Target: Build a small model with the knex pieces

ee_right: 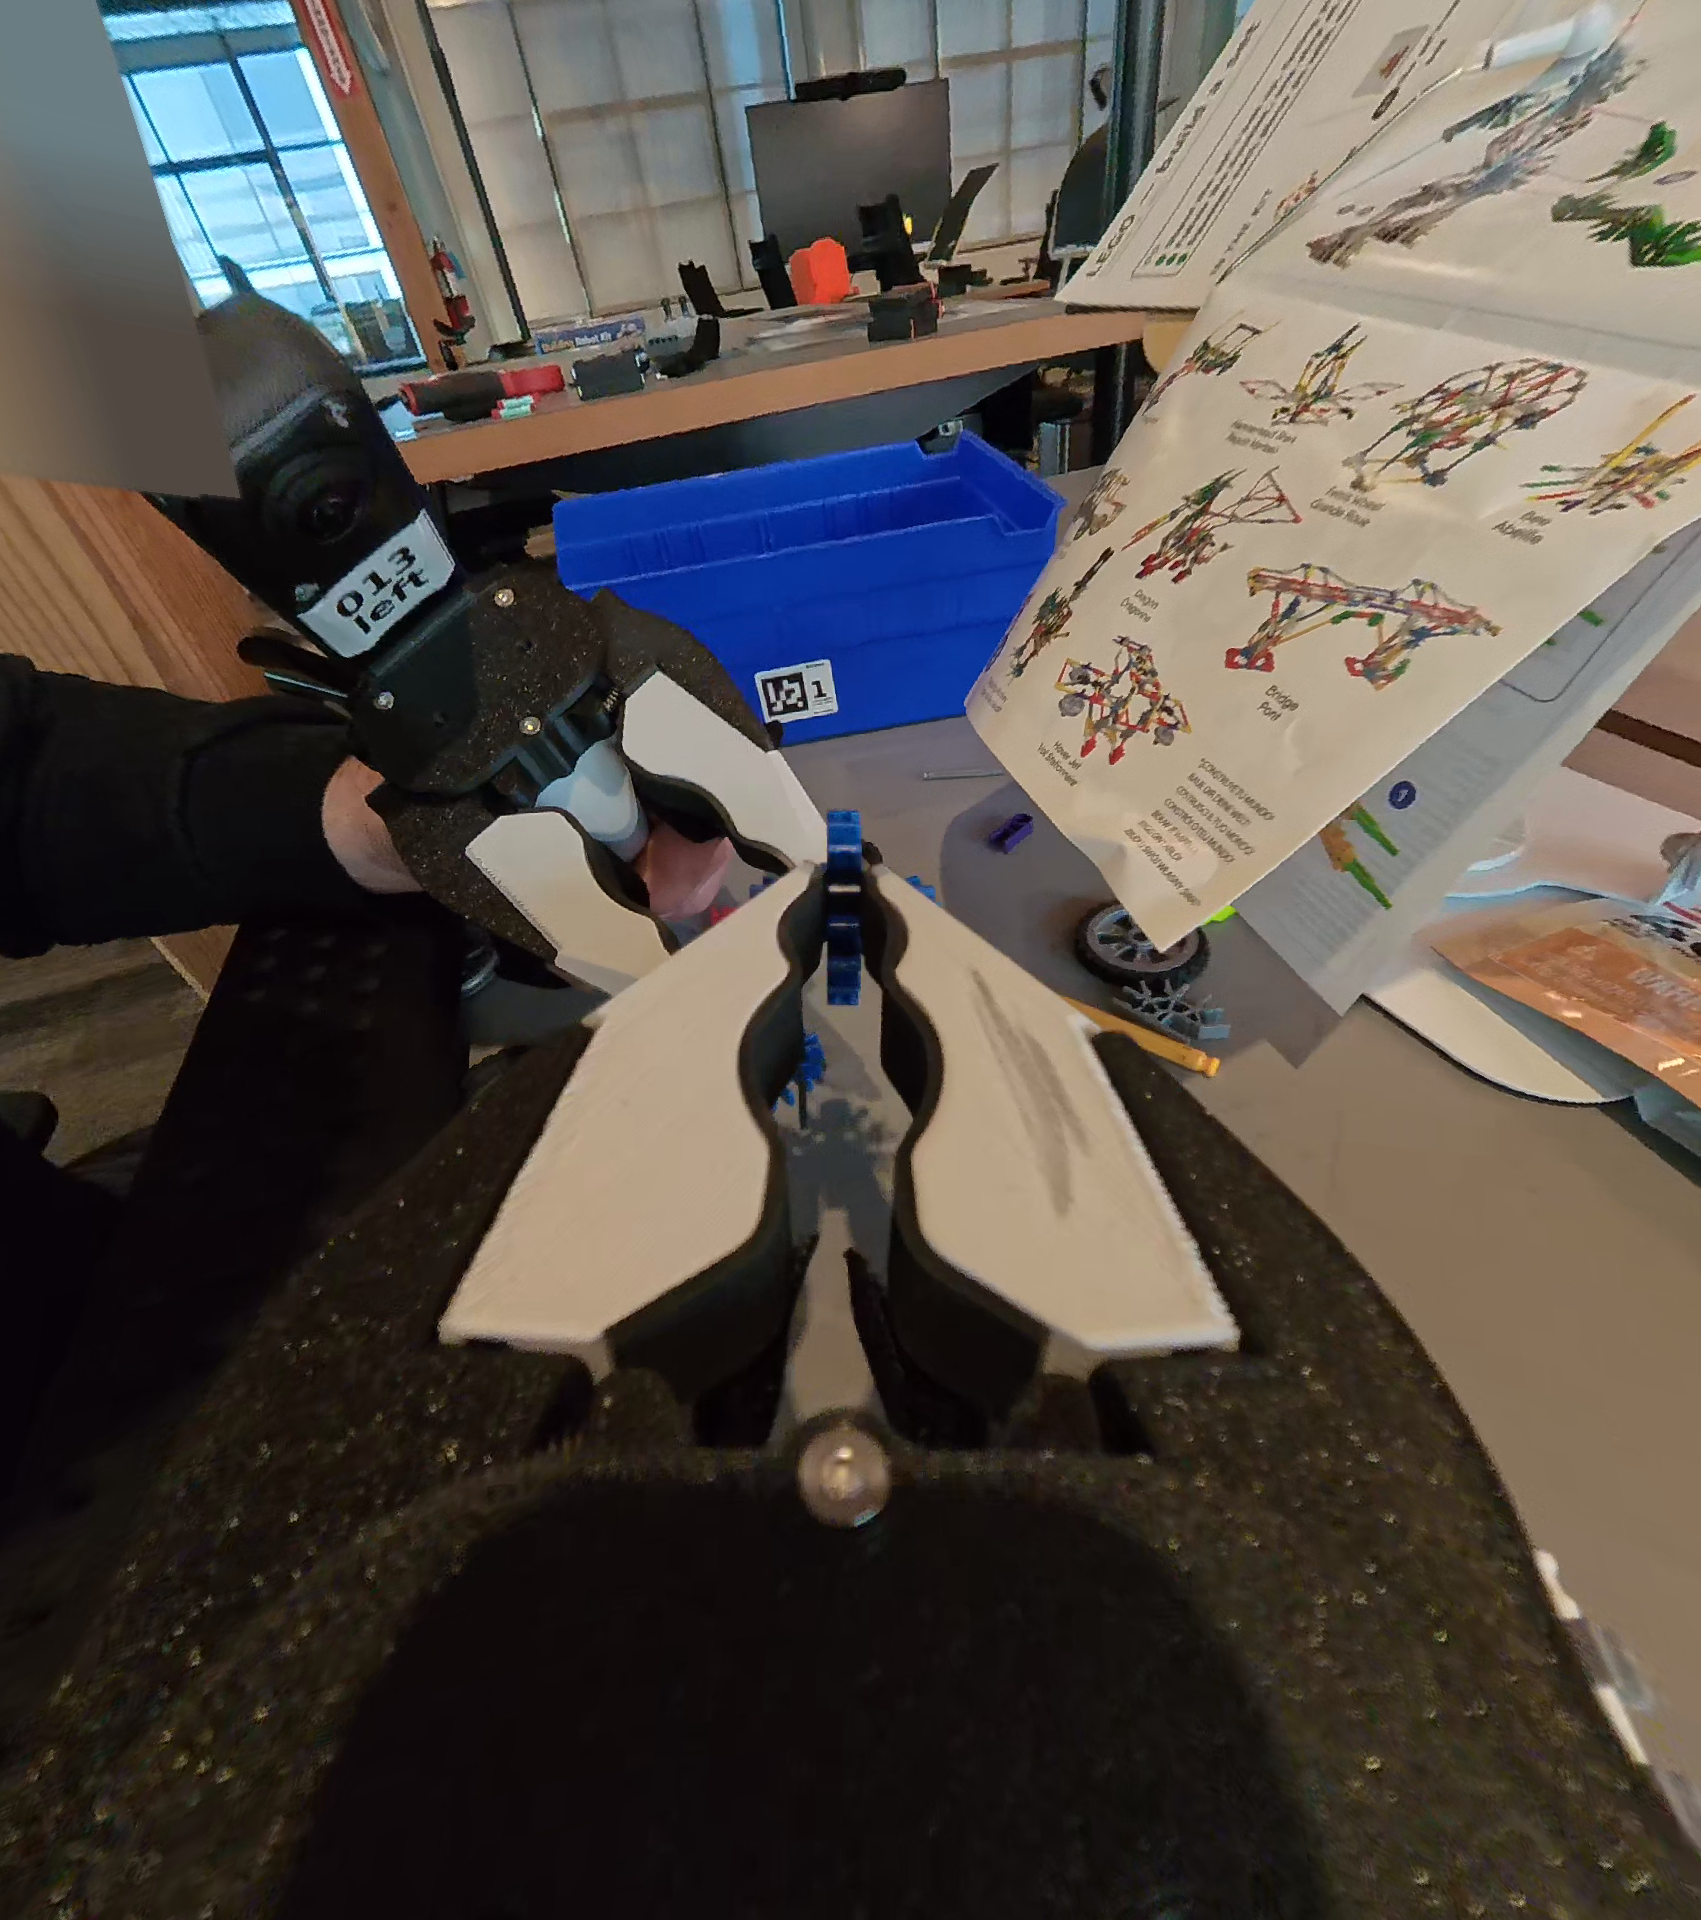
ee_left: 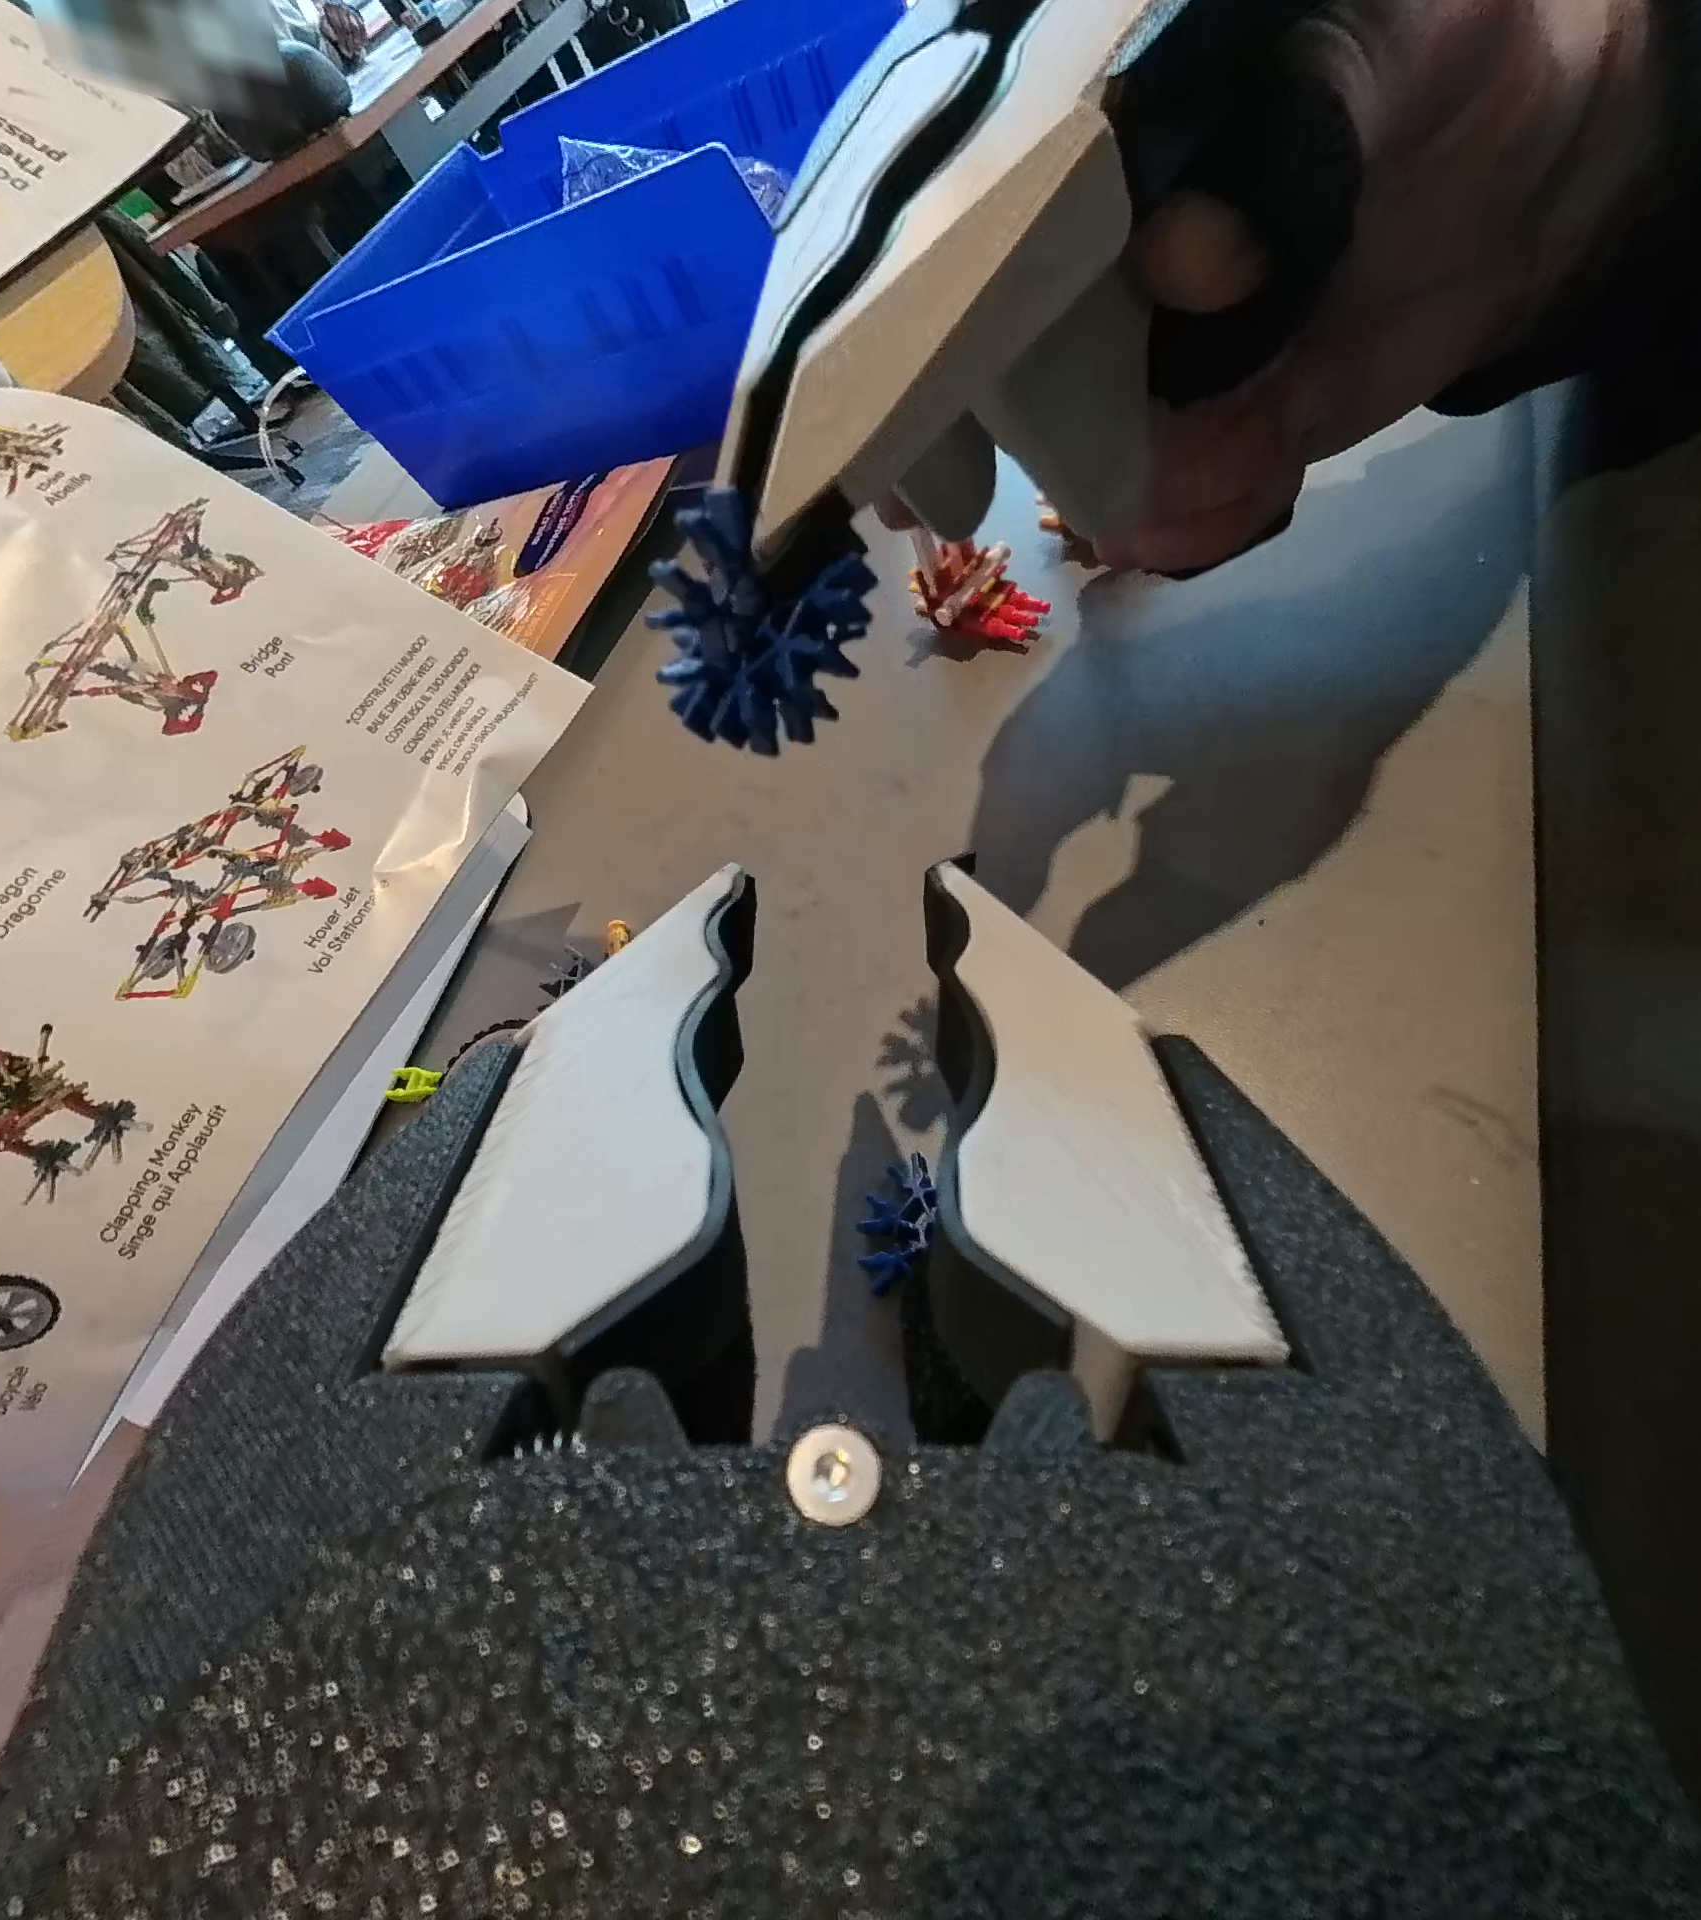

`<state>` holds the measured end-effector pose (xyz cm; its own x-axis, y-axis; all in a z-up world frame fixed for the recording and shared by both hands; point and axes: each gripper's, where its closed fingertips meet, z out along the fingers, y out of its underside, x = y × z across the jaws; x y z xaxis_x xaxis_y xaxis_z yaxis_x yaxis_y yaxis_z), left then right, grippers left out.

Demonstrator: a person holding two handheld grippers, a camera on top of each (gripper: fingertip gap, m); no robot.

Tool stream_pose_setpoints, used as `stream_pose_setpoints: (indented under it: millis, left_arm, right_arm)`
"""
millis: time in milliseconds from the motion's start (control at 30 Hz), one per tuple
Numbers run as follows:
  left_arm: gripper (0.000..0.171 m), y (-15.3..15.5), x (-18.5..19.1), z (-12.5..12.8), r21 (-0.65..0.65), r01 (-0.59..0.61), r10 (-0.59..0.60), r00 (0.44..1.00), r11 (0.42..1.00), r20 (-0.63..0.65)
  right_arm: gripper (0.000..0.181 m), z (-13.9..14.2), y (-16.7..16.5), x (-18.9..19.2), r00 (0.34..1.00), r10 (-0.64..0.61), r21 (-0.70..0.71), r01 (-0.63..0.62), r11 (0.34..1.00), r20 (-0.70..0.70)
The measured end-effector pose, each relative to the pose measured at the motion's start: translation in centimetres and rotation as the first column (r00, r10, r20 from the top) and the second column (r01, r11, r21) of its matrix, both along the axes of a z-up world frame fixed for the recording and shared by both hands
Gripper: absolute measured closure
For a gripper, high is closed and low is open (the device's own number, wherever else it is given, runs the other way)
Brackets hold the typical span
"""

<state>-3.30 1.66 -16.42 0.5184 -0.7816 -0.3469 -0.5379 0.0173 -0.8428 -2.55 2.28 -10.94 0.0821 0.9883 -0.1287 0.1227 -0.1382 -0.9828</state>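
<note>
My right gripper (ee_right: 841, 883) is shut on a blue snowflake-shaped connector (ee_right: 841, 914) and holds it above the grey table (ee_right: 1448, 1247). In the left wrist view the right gripper (ee_left: 784, 530) comes in from the top with the blue connector (ee_left: 763, 634) at its tips. My left gripper (ee_left: 841, 883) is open and empty, low over the table. A second, smaller blue connector (ee_left: 903, 1216) lies on the table under its fingers. In the right wrist view the left gripper (ee_right: 737, 899) is open, just left of the held connector.
A blue bin (ee_right: 804, 582) stands at the back. A printed sheet of model pictures (ee_left: 150, 831) lies to the left and also shows in the right wrist view (ee_right: 1345, 623). A red-and-white parts cluster (ee_left: 981, 603), a small wheel (ee_right: 1137, 945), a grey connector (ee_right: 1173, 1008) and a purple piece (ee_right: 1012, 831) lie about. My hands' fingertips stand some 6 cm from each other.
</note>
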Motion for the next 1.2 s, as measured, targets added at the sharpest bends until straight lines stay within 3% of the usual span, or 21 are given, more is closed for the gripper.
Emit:
stream_pose_setpoints:
  millis: [400, 833, 1000, 1200]
  left_arm:
    - [0.14, 0.4, 0.8, 0.4, 0.019, 0.001, -0.001, 1.0, 1.0, 0.0]
    - [0.138, 2.2, 3.4, 2.9, 0.07, -0.014, 0.007, 0.994, 0.997, 0.109]
    - [0.136, 2.6, 5.6, 5.5, 0.04, 0.012, -0.022, 0.961, 0.999, 0.275]
    - [0.136, 2.5, 7.4, 8.8, -0.053, 0.123, -0.073, 0.828, 0.991, 0.556]
  right_arm:
    - [0.176, 2.9, 1.6, 2.3, 0.993, -0.056, 0.053, 0.062, 0.997, -0.108]
    - [0.176, 5.2, 3.9, 5.5, 0.966, -0.129, -0.054, 0.119, 0.991, -0.226]
    - [0.176, 6.2, 3.6, 6.3, 0.947, -0.089, -0.157, 0.042, 0.987, -0.309]
    - [0.176, 6.5, 3.4, 6.7, 0.934, -0.046, -0.224, -0.037, 0.974, -0.354]
